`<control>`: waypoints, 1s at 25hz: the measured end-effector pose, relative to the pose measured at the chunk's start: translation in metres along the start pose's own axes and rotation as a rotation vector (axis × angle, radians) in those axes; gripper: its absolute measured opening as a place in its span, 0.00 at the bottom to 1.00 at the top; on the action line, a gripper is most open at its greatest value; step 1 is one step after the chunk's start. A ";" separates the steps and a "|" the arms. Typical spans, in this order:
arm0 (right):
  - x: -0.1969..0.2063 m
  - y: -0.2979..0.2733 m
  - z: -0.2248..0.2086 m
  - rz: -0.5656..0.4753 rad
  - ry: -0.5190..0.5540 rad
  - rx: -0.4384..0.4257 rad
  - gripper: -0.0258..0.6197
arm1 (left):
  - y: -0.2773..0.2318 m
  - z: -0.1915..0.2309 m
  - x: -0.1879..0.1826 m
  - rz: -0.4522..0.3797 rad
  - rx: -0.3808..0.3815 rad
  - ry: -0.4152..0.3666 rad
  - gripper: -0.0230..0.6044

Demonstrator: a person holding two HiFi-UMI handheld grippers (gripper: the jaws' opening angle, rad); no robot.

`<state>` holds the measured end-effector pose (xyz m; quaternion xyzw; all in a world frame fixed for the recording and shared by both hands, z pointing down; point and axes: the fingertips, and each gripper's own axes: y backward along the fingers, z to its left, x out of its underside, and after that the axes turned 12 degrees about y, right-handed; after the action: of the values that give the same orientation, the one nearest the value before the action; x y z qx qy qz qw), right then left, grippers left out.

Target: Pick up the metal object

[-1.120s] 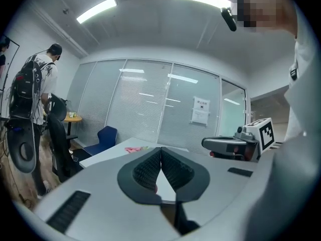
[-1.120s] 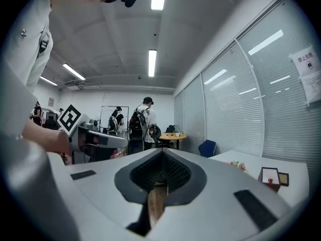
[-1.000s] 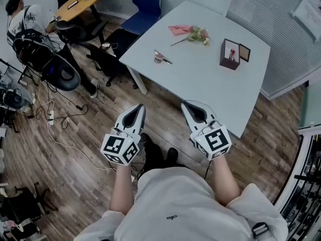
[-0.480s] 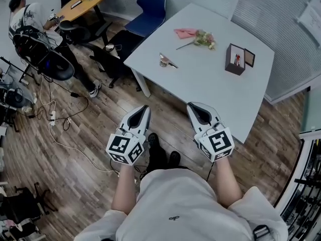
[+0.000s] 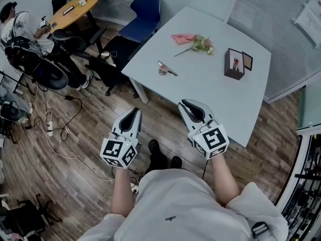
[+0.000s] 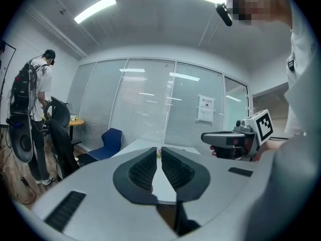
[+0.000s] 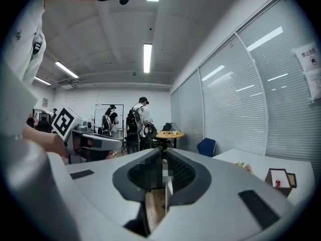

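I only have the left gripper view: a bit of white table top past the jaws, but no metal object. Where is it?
Observer: In the head view the metal object lies on the white table, toward its left corner, beyond both grippers.
Operator: Anything crowding it?
Observer: Nothing touches it. A pink cloth and a flower sprig lie farther back, and a small dark box stands off to the right.
Operator: Is the right gripper ready to take it?
Observer: The right gripper shows at the table's near edge. Its jaws have just been opening and stand slightly apart, with nothing between them.
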<state>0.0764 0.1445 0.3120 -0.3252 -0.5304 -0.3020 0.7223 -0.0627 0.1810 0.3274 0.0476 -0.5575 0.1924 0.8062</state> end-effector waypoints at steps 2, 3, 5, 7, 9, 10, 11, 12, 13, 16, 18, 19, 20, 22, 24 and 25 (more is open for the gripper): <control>-0.003 -0.012 -0.001 0.004 0.001 0.002 0.12 | -0.005 0.013 -0.007 -0.004 0.001 0.002 0.07; -0.003 -0.018 -0.001 0.008 0.002 0.003 0.13 | -0.008 0.018 -0.009 -0.004 0.005 0.003 0.07; -0.004 -0.029 -0.001 0.017 0.005 0.009 0.14 | -0.013 0.028 -0.013 -0.001 0.017 0.007 0.08; -0.004 -0.039 -0.001 0.029 0.007 0.014 0.14 | -0.018 0.038 -0.014 0.006 0.033 0.012 0.12; -0.004 -0.050 -0.001 0.039 0.010 0.018 0.14 | -0.024 0.048 -0.016 0.014 0.047 0.015 0.14; -0.004 -0.056 -0.002 0.044 0.011 0.020 0.15 | -0.027 0.053 -0.018 0.015 0.052 0.016 0.14; -0.005 -0.062 -0.003 0.048 0.012 0.023 0.16 | -0.030 0.058 -0.020 0.016 0.056 0.016 0.15; -0.005 -0.068 -0.005 0.051 0.012 0.027 0.17 | -0.034 0.063 -0.022 0.017 0.062 0.016 0.15; -0.005 -0.073 -0.006 0.055 0.012 0.032 0.17 | -0.037 0.067 -0.025 0.018 0.068 0.015 0.16; -0.006 -0.087 -0.009 0.066 0.011 0.049 0.18 | -0.045 0.080 -0.033 0.024 0.086 0.005 0.18; -0.006 -0.096 -0.009 0.071 0.011 0.057 0.18 | -0.049 0.088 -0.037 0.027 0.093 0.002 0.19; -0.005 -0.101 -0.010 0.074 0.010 0.061 0.19 | -0.051 0.093 -0.038 0.028 0.096 0.001 0.19; -0.004 -0.105 -0.010 0.078 0.010 0.064 0.19 | -0.053 0.096 -0.038 0.031 0.099 -0.001 0.19; -0.002 -0.114 -0.011 0.083 0.009 0.073 0.20 | -0.058 0.103 -0.038 0.039 0.109 -0.005 0.21; -0.001 -0.121 -0.010 0.090 0.008 0.081 0.21 | -0.060 0.109 -0.039 0.043 0.119 -0.007 0.22; -0.001 -0.124 -0.010 0.092 0.009 0.085 0.21 | -0.060 0.113 -0.041 0.041 0.123 -0.006 0.22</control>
<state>-0.0155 0.0615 0.3276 -0.3171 -0.5239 -0.2471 0.7509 -0.1525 0.0820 0.3404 0.0864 -0.5479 0.2424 0.7960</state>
